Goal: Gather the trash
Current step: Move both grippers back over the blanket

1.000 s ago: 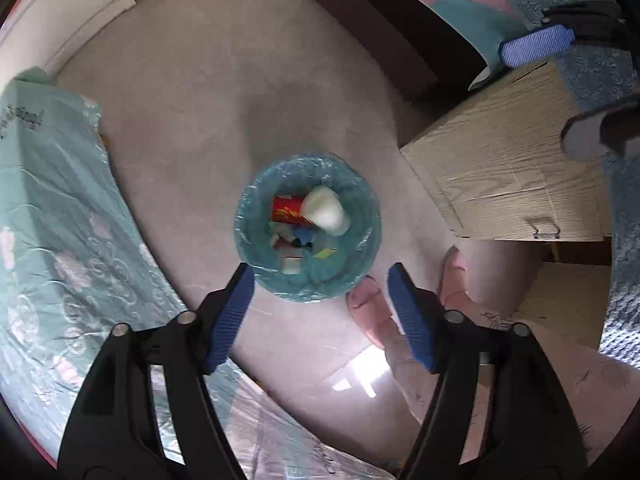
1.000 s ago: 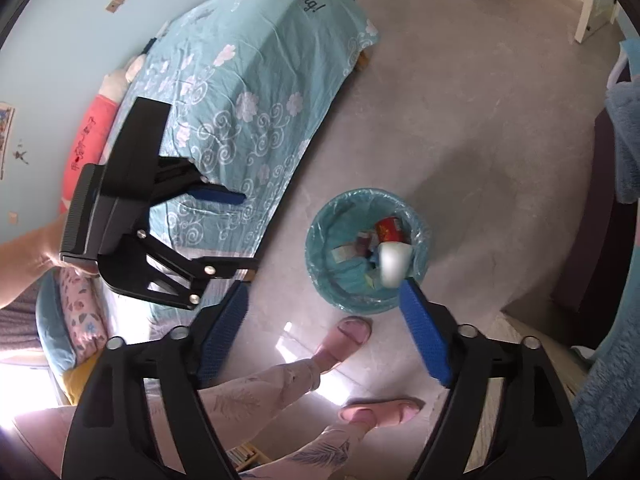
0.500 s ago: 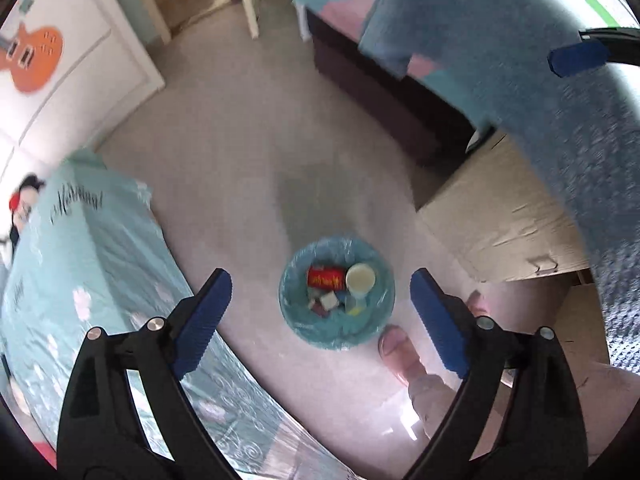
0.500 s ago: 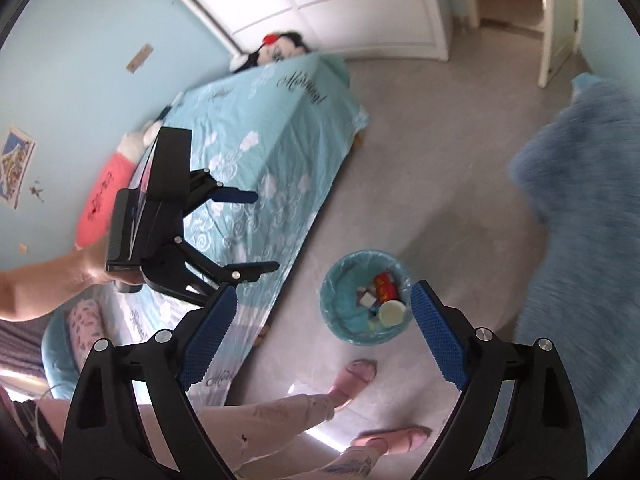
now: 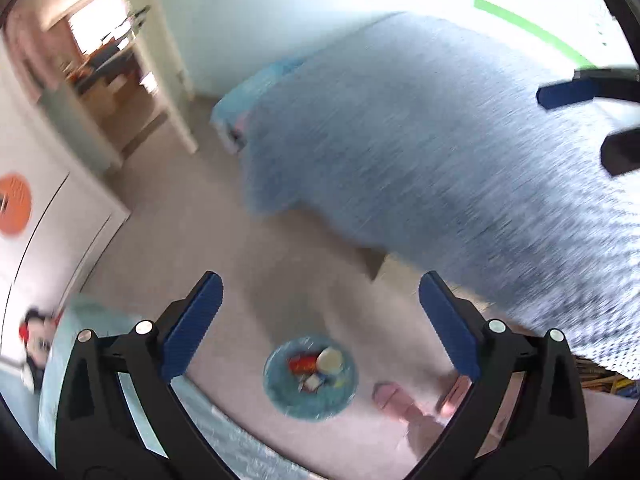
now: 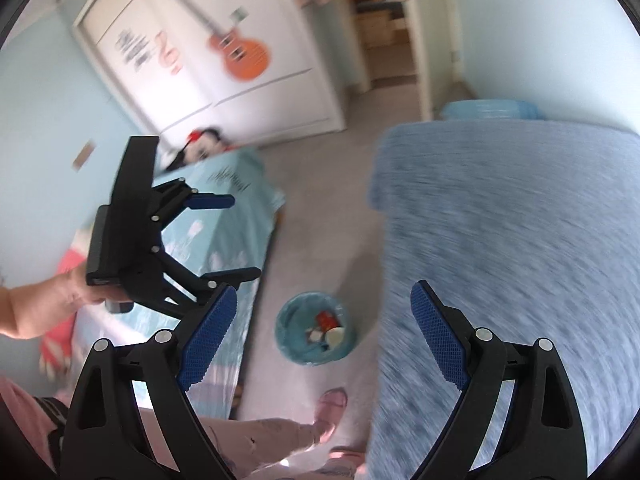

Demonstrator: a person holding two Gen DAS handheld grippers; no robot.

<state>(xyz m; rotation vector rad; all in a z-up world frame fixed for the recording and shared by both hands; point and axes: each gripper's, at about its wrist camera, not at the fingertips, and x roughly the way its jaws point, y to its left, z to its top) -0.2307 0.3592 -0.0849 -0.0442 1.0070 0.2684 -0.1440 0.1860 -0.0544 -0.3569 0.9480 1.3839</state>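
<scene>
Trash sits in the round bin point(image 5: 310, 378) lined with a teal bag, standing on the beige floor point(image 5: 192, 208) far below both of my tongs. In the bin I can make out a red can point(image 5: 301, 364), a pale cup point(image 5: 329, 359) beside it, and some small scraps that are too blurred to name. My left tongs point(image 5: 320, 322) are empty, their blue pads point(image 5: 192, 326) spreading wider at this moment with nothing between them; through the gap I see only floor and the bin. My right tongs point(image 6: 324, 338) are spread wide as well and hold nothing, the bin showing between their pads from that side too. In the right wrist view my left hand point(image 6: 76, 300) grips the black handle of the left tongs, which hang above the bed with the teal floral cover point(image 6: 224, 248). A blue-grey fuzzy blanket point(image 6: 512, 240) fills the right side of both views, badly smeared. The bin stands on the floor between that blanket and the teal bed, near my feet in pink slippers point(image 6: 330, 408). A white wardrobe with an orange guitar sticker point(image 6: 240, 54) stands beyond the bed, next to an open doorway point(image 6: 384, 36). A plush toy point(image 6: 202, 146) lies at the head of the bed.
</scene>
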